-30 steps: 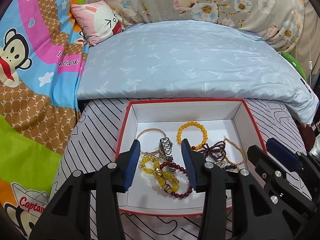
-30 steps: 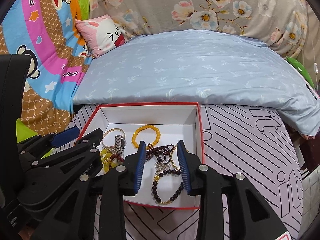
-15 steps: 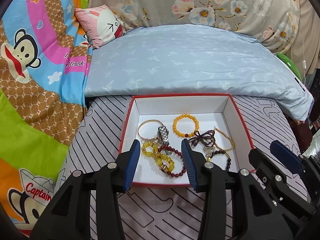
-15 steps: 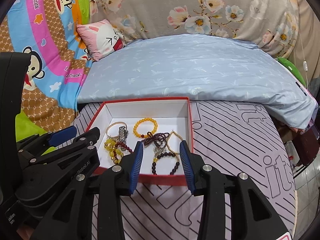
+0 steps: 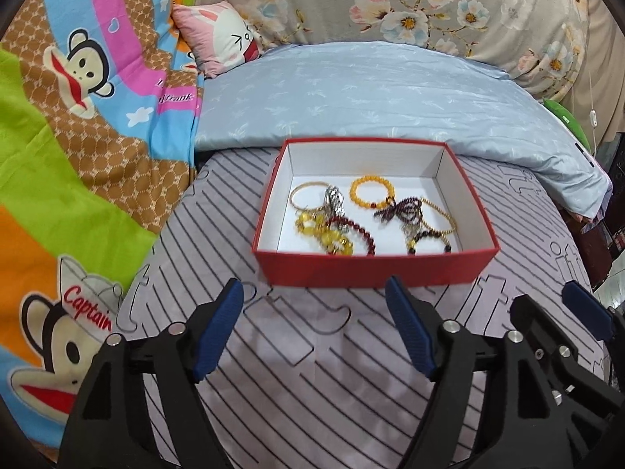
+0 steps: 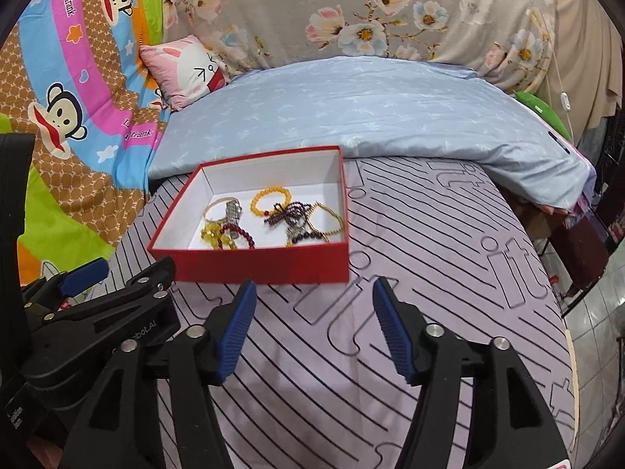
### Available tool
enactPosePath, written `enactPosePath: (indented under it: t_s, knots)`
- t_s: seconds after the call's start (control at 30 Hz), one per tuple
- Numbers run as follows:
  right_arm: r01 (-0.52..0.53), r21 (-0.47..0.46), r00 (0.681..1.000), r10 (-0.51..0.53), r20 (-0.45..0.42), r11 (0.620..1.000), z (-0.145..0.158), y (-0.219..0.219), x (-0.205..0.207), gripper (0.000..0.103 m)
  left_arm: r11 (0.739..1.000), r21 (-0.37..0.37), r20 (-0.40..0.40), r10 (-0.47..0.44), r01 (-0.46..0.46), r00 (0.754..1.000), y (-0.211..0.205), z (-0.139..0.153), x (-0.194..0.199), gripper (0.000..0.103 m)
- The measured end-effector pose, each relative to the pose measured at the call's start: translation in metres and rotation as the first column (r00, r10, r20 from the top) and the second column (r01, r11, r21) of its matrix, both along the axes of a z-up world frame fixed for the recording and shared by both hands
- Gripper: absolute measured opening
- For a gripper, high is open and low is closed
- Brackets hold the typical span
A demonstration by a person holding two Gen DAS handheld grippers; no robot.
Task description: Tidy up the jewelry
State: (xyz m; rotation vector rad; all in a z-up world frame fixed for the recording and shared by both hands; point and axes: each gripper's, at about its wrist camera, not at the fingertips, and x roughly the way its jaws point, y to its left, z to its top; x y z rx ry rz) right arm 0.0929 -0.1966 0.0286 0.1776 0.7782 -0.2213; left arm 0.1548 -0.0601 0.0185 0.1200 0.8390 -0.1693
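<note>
A red box with a white inside [image 5: 375,269] [image 6: 269,264] stands on the striped lilac mat. In it lie an orange bead bracelet [image 5: 369,191] [image 6: 270,199], a gold bangle [image 5: 302,195], a silver watch [image 5: 335,199], yellow beads [image 5: 324,234], dark red beads [image 5: 359,232] and a purple bead tangle [image 5: 402,213] [image 6: 291,213]. My left gripper [image 5: 314,297] is open and empty, in front of the box. My right gripper [image 6: 314,297] is open and empty, in front of the box's right end.
The lilac striped mat [image 5: 293,391] [image 6: 449,254] covers the surface. A light blue quilt [image 5: 371,93] lies behind the box. A cartoon monkey blanket [image 5: 78,136] is at the left. A pink rabbit pillow [image 5: 222,39] sits at the back left. Floor tiles [image 6: 597,332] show beyond the mat's right edge.
Both grippers have drawn back from over the box and opened wider. The jewelry and the box have not moved.
</note>
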Motion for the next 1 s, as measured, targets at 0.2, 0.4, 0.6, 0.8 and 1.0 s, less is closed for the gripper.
enactPosePath:
  t_s: [0.2, 0.4, 0.6, 0.8, 1.0]
  knots:
    - [0.026, 0.003, 1.000, -0.026, 0.000, 1.000, -0.006, 0.000, -0.020, 0.077, 0.999, -0.007, -0.002, 0.034, -0.034, 0.999, 0.013, -0.006, -0.016, 0.092]
    - [0.026, 0.000, 1.000, -0.026, -0.004, 1.000, -0.008, 0.003, -0.027, 0.078, 0.999, 0.010, 0.000, 0.036, -0.036, 0.999, 0.015, -0.008, -0.025, 0.092]
    - [0.021, -0.014, 1.000, -0.021, -0.001, 1.000, -0.005, 0.006, -0.026, 0.078, 0.999, -0.002, -0.007, 0.046, -0.046, 0.999, 0.018, -0.007, -0.026, 0.093]
    - [0.016, -0.020, 1.000, -0.016, 0.000, 1.000, -0.004, 0.007, -0.026, 0.078, 0.998, -0.002, -0.007, 0.056, -0.056, 0.998, 0.019, -0.005, -0.027, 0.093]
    - [0.015, -0.020, 1.000, -0.015, 0.000, 1.000, -0.004, 0.007, -0.026, 0.078, 0.998, 0.000, -0.008, 0.061, -0.061, 0.998, 0.020, -0.005, -0.026, 0.093]
